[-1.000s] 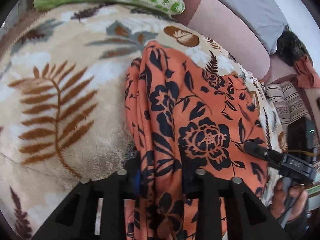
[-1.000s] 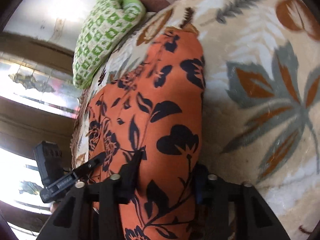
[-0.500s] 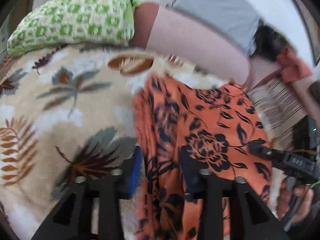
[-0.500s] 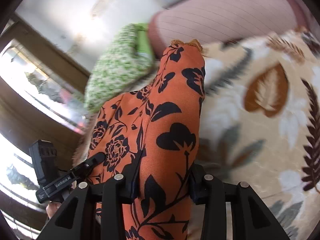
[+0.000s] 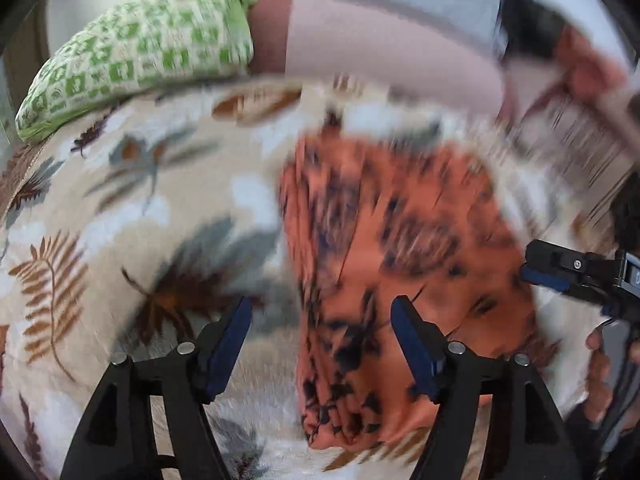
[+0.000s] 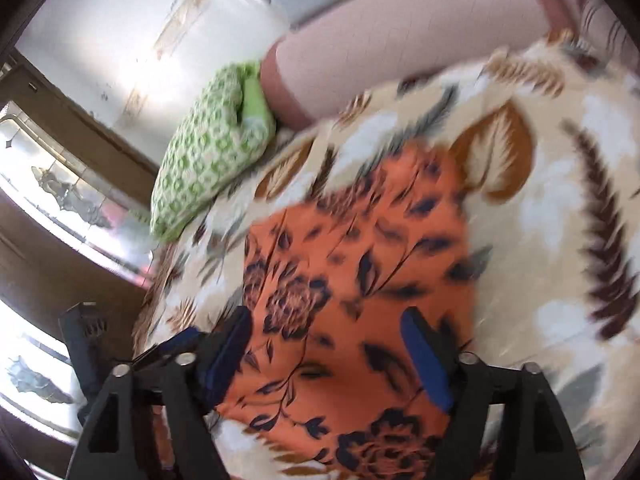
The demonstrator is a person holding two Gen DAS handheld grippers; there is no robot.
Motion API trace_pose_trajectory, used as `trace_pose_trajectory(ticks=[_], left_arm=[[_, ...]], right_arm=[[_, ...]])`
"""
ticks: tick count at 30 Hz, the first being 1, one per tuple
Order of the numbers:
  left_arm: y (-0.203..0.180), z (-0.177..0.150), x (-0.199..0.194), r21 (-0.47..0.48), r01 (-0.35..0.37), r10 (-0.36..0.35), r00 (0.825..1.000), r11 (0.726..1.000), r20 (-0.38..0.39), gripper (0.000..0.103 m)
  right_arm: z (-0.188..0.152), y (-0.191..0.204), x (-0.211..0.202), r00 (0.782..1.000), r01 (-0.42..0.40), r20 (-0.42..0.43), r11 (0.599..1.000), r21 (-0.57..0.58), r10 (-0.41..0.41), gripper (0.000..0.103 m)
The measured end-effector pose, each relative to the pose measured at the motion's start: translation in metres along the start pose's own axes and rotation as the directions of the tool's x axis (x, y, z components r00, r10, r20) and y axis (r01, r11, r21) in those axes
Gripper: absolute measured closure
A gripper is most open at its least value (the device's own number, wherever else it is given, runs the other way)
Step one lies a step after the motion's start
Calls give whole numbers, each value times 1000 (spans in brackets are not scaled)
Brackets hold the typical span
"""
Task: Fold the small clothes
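Note:
An orange garment with a dark floral print [image 5: 400,248] lies folded on the leaf-patterned blanket [image 5: 120,208]; it also shows in the right wrist view [image 6: 352,280]. My left gripper [image 5: 320,320] is open and empty above the garment's left edge. My right gripper [image 6: 326,332] is open and empty above the garment's near part; it also shows at the right of the left wrist view [image 5: 560,272]. Both views are motion-blurred.
A green patterned pillow [image 5: 140,52] lies at the blanket's far left; it also shows in the right wrist view [image 6: 208,148]. A pink bolster [image 5: 380,60] runs along the back. Striped cloth [image 5: 580,148] lies at the far right. A window [image 6: 60,200] is on the left.
Both grippers held the garment's near edge, carried it forward, then opened and let it go. The garment now lies shorter, doubled over on the blanket. Both grippers have pulled back.

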State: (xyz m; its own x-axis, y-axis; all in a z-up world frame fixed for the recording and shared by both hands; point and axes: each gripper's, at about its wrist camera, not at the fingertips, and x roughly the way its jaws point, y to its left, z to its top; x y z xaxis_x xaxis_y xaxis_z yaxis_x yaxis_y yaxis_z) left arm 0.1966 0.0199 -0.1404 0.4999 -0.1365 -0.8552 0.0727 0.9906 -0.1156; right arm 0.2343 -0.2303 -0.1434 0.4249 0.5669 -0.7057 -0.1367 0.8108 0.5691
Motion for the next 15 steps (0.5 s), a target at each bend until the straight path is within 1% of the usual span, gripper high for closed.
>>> trace_pose_trajectory(ticks=[1,2,4,6,7,9,10,11,12,13,15], left_arm=[[0,-4,10,7,-19,19,998,1000,-57,30],[-1,-8,15,-3,-13,13,996,1000,-89,30],[-2,-12,-2,-12,-29,29,999,1000,-38,30],[-7,-12,-26,5,-60,60,998,998,9,29],[-8,-13,-36,9,-70,70,997,998,25,28],[-11,-19,-64,3,-101,100,991,995,93,16],[-12,-24,-78,-6,-118,118,985,993,126,14],[-13,-28,-90,-13,-123,124,981,992,149,13],[-13,-31,-100,-19,-122,123,979,992,165,13],[-14,-35,-108,-28,-118,121,977,993,177,13],[-15,-41,-123,-61,-114,123,974,992,189,13]], right_arm=[[-4,-8,11,998,40,-44,999,7,-39,15],[-8,-3,11,996,84,-35,996,-23,-84,15],[-12,16,-6,991,130,-11,988,-87,-131,15],[-16,36,-31,980,196,45,966,-167,-191,15],[-18,41,-41,967,253,85,949,-189,-241,15],[-31,56,-66,923,373,185,902,-218,-337,15],[-39,59,-74,909,405,207,885,-228,-362,12],[-45,61,-82,892,439,226,867,-234,-391,5],[-51,64,-87,878,466,237,854,-232,-415,0],[-63,65,-94,868,484,246,845,-228,-431,0],[-77,70,-106,863,494,246,838,-233,-441,0]])
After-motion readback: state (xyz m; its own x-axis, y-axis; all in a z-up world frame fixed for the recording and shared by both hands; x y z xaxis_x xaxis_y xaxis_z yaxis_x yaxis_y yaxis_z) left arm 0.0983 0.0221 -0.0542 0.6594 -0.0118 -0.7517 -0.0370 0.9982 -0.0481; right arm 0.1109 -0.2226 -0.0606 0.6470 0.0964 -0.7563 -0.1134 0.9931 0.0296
